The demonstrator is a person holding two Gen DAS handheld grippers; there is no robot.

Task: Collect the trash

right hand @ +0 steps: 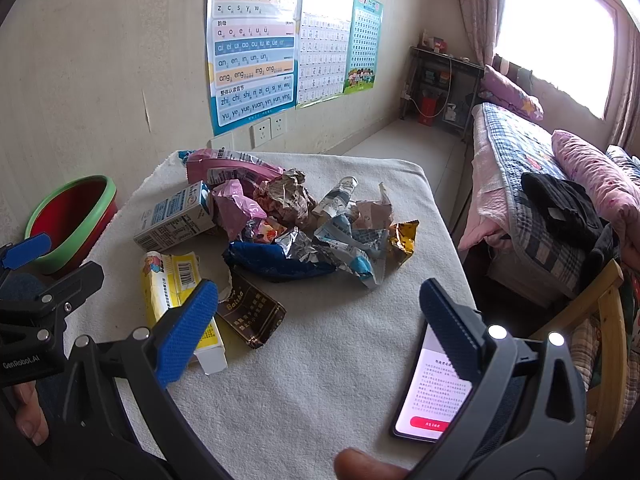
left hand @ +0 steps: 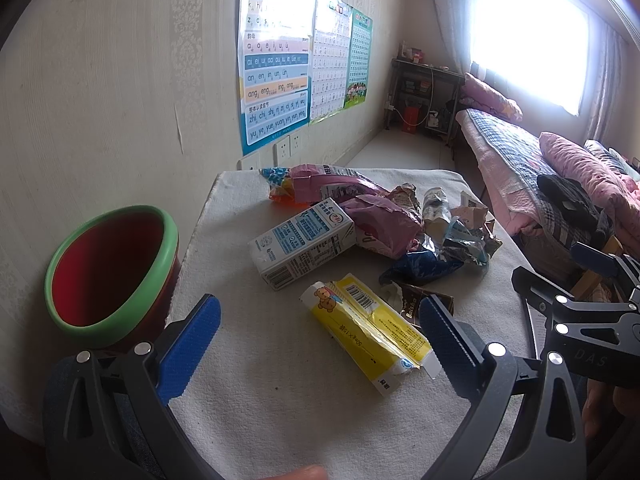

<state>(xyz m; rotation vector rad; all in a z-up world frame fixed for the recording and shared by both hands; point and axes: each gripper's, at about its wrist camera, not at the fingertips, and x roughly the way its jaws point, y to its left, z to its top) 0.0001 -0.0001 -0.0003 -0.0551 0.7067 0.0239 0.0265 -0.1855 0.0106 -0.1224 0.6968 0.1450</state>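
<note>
Now both claws gape empty above the tabletop [left hand: 280, 400]: left claw [left hand: 320, 336] straddles the yellow carton [left hand: 368, 332], right claw [right hand: 320, 320] just short of the wrapper heap [right hand: 304, 232].

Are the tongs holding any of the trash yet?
No. Both the left tongs and right tongs are open and empty, above the table.

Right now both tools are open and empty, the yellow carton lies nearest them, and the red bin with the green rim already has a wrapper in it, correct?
Not quite: the red bin with the green rim shows no wrapper in the part of its inside that the left wrist view shows. The rest holds: the left tool and right tool are open and empty, with the yellow carton nearest them.
</note>
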